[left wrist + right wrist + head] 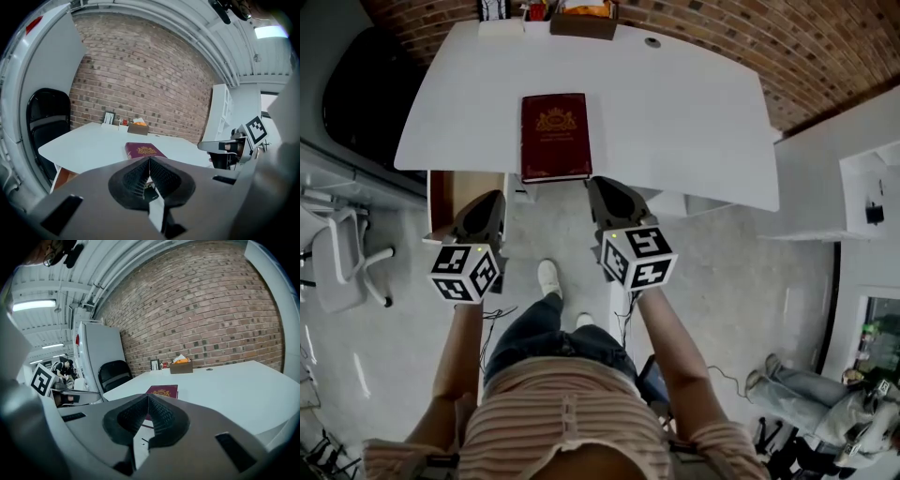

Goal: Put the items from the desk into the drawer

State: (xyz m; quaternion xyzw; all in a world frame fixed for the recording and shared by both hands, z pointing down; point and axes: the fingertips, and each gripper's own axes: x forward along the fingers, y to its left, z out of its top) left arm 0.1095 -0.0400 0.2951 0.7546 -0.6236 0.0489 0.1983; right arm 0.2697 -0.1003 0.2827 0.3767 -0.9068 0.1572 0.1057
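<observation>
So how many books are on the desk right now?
1: a dark red book lies flat and closed at the desk's near edge. The small things along the far edge are too small to tell.

No print can be read; the gold lettering on the red book (555, 136) is too small.
</observation>
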